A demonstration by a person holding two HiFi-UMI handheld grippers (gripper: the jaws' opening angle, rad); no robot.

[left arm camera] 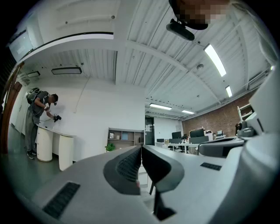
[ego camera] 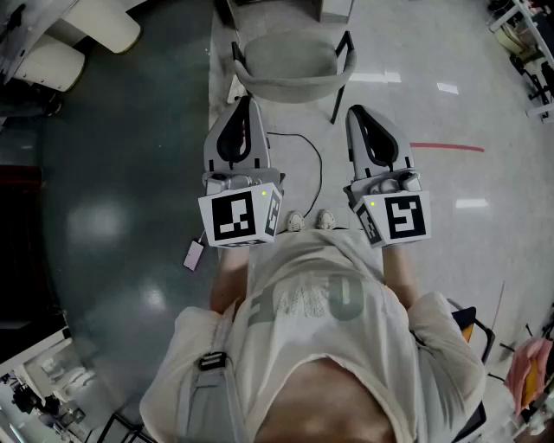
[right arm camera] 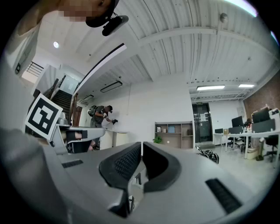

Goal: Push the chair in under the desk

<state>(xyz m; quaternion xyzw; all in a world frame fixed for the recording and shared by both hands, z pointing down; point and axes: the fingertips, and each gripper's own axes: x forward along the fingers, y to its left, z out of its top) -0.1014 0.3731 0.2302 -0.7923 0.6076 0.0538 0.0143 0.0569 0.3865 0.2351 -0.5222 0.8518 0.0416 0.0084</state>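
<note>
In the head view a grey shell chair (ego camera: 293, 67) on black legs stands on the pale floor just ahead of me, its curved back towards me. My left gripper (ego camera: 245, 105) points at the left end of the chair's back and my right gripper (ego camera: 356, 113) at the right end, each a little short of the rim. Both are shut with nothing between their pads, as the left gripper view (left arm camera: 141, 149) and the right gripper view (right arm camera: 142, 145) show. A pale edge (ego camera: 334, 7) at the top of the head view may be the desk; I cannot tell.
A black cable (ego camera: 309, 154) loops over the floor between the grippers, above my shoes (ego camera: 310, 221). A red line (ego camera: 446, 147) marks the floor to the right, and white rounded counters (ego camera: 93, 26) stand at the far left. Another person (left arm camera: 39, 117) works at a white counter; a shelf unit (right arm camera: 175, 131) lines the far wall.
</note>
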